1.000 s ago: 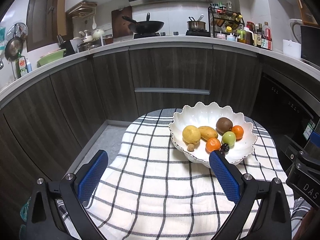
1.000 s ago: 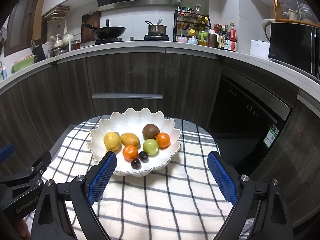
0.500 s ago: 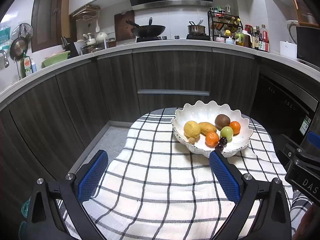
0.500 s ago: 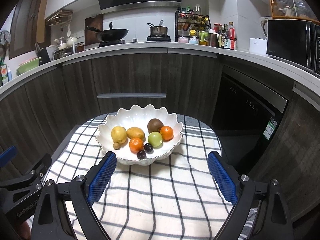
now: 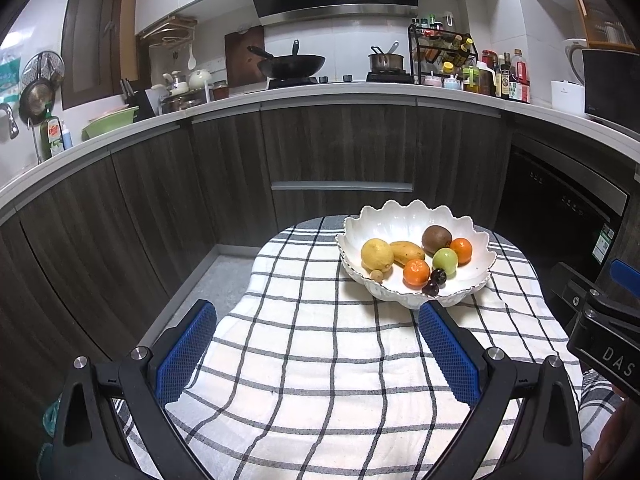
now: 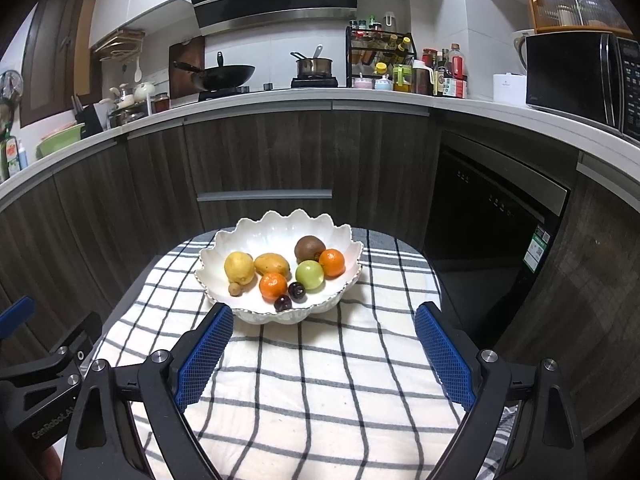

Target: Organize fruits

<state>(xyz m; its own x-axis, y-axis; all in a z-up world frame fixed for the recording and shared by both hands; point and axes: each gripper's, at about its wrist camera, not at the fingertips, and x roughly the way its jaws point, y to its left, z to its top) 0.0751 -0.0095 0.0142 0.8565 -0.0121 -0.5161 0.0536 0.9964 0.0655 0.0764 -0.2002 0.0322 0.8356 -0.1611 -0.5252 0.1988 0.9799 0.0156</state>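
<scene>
A white scalloped bowl [image 5: 404,216] [image 6: 280,228] stands at the far end of a small table under a checked cloth [image 5: 320,360] [image 6: 320,360]. Inside lie a lemon [image 6: 239,267], a mango [image 6: 273,264], a kiwi [image 6: 309,249], a green apple [image 6: 309,274], two tangerines [image 6: 273,285] [image 6: 332,263], two dark cherries [image 6: 289,297] and a small brown fruit [image 6: 234,289]. My left gripper [image 5: 318,320] is open over the cloth, short and left of the bowl. My right gripper [image 6: 324,320] is open too, nothing between its blue pads [image 6: 204,354].
Dark wood cabinets [image 6: 260,152] curve around the table on three sides. A dishwasher front [image 6: 492,216] is at the right. The worktop carries a wok [image 6: 224,74], a pot [image 6: 314,66], a spice rack [image 6: 376,52] and a microwave [image 6: 576,76]. Grey floor [image 5: 224,276] shows left of the table.
Both grippers have drawn back from the bowl, which now looks smaller and farther off. Both stay open. The fruit has not moved.
</scene>
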